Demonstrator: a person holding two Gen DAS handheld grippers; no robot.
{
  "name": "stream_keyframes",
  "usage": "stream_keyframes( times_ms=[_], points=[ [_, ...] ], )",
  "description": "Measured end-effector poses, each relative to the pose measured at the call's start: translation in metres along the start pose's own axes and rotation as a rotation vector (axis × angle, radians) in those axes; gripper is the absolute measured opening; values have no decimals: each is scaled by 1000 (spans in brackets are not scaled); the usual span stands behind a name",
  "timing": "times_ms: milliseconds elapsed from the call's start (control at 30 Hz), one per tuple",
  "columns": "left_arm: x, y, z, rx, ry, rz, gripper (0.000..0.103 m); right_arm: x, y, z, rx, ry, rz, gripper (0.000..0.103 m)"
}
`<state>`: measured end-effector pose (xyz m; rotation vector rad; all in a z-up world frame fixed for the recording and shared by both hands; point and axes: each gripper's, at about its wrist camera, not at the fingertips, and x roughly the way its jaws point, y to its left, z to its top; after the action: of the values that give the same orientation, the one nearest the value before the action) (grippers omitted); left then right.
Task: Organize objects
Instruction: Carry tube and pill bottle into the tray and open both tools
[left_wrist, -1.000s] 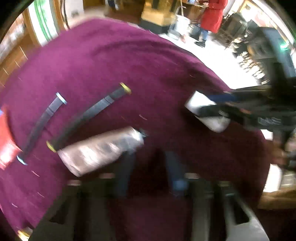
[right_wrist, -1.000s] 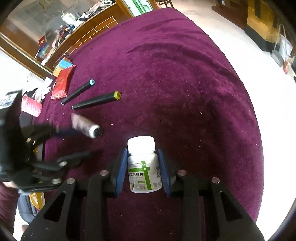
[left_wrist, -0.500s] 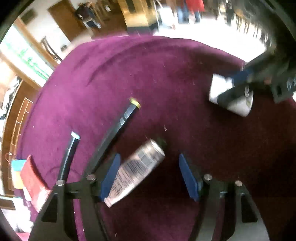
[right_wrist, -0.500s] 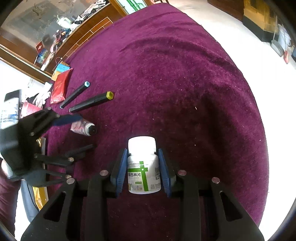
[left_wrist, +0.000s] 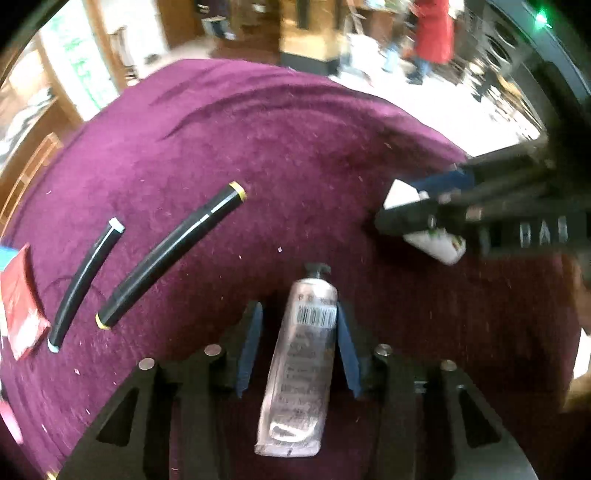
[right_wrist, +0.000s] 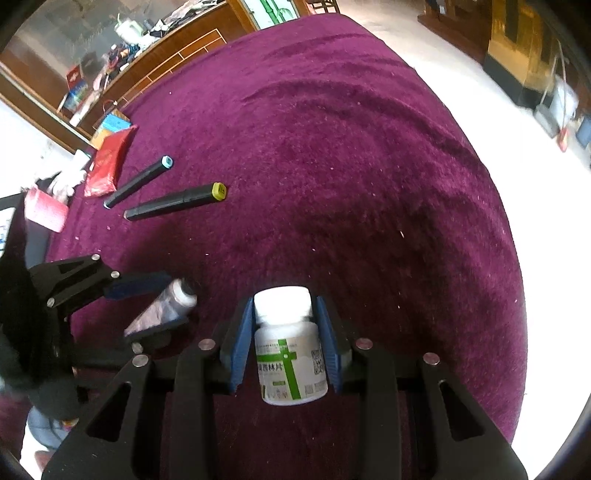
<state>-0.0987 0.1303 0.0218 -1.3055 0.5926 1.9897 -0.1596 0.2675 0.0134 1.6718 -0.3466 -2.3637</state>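
My left gripper (left_wrist: 297, 314) has its two blue pads around a silvery pink tube (left_wrist: 301, 365) with a black cap; the right pad touches it, a small gap shows at the left pad. The tube lies on the purple cloth (left_wrist: 258, 147). My right gripper (right_wrist: 284, 314) is shut on a white pill bottle (right_wrist: 290, 363) with a green cross label. The bottle also shows in the left wrist view (left_wrist: 432, 242); the tube also shows in the right wrist view (right_wrist: 166, 310). Two black markers lie at left: a yellow-capped one (left_wrist: 173, 251) and a blue-capped one (left_wrist: 86, 280).
A red packet (left_wrist: 18, 299) lies at the cloth's left edge, beside the markers. A pink object (right_wrist: 46, 210) sits near it. The table edge drops to a pale floor on the right (right_wrist: 535, 184). Wooden shelves (right_wrist: 147, 62) stand behind.
My left gripper has moved over the tube, lined up with it and narrowed its jaws around it. My right gripper keeps holding the pill bottle, hardly moved.
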Motion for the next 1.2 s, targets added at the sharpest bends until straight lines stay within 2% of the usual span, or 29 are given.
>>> stream_keyframes(
  times_ms=[67, 100, 233, 367, 467, 567, 667, 800, 967, 1067, 1200],
  points=[
    [-6, 11, -4, -86, -23, 18, 30, 1, 5, -1, -22, -12, -18, 32],
    [-8, 11, -6, -125, -32, 32, 25, 1, 4, -2, -17, -19, -15, 32],
    [-14, 15, -15, -235, -60, -34, 23, -5, -7, -4, 62, -15, 77, 31],
    [-52, 16, -53, -329, -135, -74, 23, -21, -2, -11, 99, -25, 154, 27],
    [-84, 21, -82, -399, -188, -87, 23, -32, 17, -16, 87, -30, 209, 27],
    [-111, 35, -111, -484, -245, -84, 23, -35, 43, -21, 40, -44, 178, 27],
    [-143, 50, -148, -575, -303, -83, 23, -34, 68, -26, 28, -37, 193, 27],
    [-185, 79, -203, -694, -357, -30, 23, -42, 118, -31, -20, -32, 251, 27],
    [-213, 122, -261, -818, -354, 69, 23, -41, 199, -40, -112, -1, 335, 28],
    [-214, 145, -295, -882, -303, 138, 23, -29, 261, -53, -195, 34, 366, 28],
    [-202, 152, -326, -882, -222, 196, 23, -4, 322, -69, -262, 86, 376, 28]
  ],
)
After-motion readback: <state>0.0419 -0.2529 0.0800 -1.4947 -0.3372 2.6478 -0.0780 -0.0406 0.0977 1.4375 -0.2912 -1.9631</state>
